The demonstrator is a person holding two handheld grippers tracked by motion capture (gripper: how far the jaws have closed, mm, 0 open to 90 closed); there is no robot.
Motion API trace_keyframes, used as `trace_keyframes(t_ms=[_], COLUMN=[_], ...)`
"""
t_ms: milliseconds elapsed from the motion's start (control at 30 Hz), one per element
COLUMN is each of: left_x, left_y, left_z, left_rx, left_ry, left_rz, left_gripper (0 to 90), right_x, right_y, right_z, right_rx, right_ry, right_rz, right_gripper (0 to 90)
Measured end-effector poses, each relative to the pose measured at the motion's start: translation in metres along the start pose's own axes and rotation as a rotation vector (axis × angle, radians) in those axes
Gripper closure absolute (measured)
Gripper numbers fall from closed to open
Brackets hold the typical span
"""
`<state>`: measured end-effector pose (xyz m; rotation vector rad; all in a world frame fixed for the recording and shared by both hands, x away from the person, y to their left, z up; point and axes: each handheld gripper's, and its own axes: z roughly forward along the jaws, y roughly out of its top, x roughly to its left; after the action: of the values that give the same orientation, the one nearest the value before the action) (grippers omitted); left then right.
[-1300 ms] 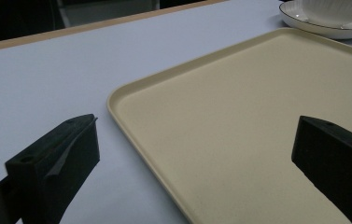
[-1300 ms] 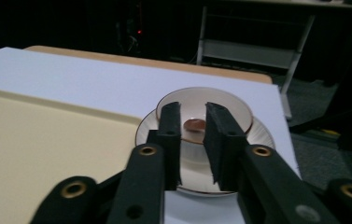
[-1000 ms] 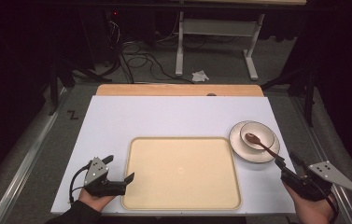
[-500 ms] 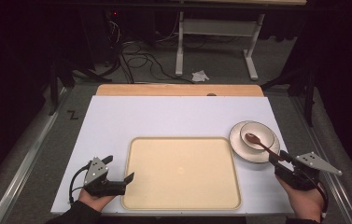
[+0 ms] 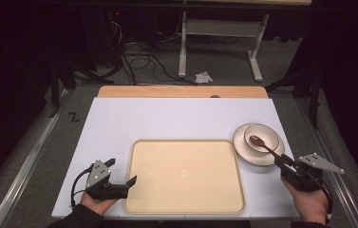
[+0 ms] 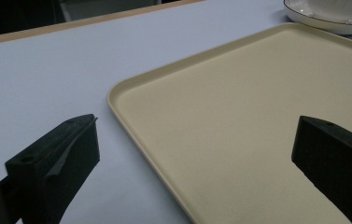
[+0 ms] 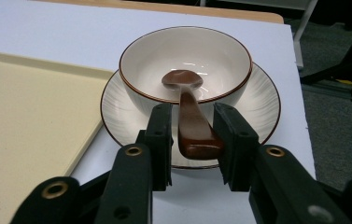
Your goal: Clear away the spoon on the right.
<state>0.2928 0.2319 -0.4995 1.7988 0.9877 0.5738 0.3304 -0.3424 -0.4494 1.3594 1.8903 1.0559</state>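
White tabletop: right gripper (image 7: 192,135) has advanced to straddle the spoon (image 7: 190,116) handle at lower right, seemingly not yet clenched; left gripper (image 5: 119,183) waits, released.

High view looks down; both gripper views, low and close, share the tray (image 6: 239,116).

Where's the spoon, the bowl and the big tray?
spoon (image 7: 190,122), right gripper view, on its handle.
bowl (image 7: 141,70), right gripper view, on its inner wall.
tray (image 5: 184,175), high view, on its bare middle.
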Motion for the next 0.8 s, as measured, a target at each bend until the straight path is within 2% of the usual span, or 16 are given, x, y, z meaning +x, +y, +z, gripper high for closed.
trace_keyframes(t_ms=[100, 167, 467, 633, 800], left_x=[0.0001, 0.0004, 0.0004, 0.0009, 0.0008], left_y=[-0.0001, -0.0002, -0.0005, -0.0004, -0.0002], left_z=[-0.0002, -0.0001, -0.0002, -0.0003, -0.0004], left_rx=[-0.001, 0.0, -0.003, -0.005, -0.005], left_ry=[0.001, 0.002, 0.001, 0.001, 0.0], left_rz=[-0.003, -0.003, -0.009, -0.013, -0.011], left_gripper=[1.4, 1.5, 1.5, 1.5, 1.5], right_x=[0.0012, 0.0018, 0.008, 0.0086, 0.0092], right_y=[-0.0002, 0.0002, 0.0023, 0.0018, 0.0025], right_z=[0.001, 0.0008, 0.0006, 0.0003, -0.0029], right_rx=[0.004, 0.003, -0.012, -0.02, -0.051], right_ry=[0.0, 0.011, 0.004, 0.004, 0.002], right_rz=[-0.008, -0.01, -0.047, -0.044, -0.038], right_gripper=[75.6, 75.9, 76.6, 76.7, 76.8])
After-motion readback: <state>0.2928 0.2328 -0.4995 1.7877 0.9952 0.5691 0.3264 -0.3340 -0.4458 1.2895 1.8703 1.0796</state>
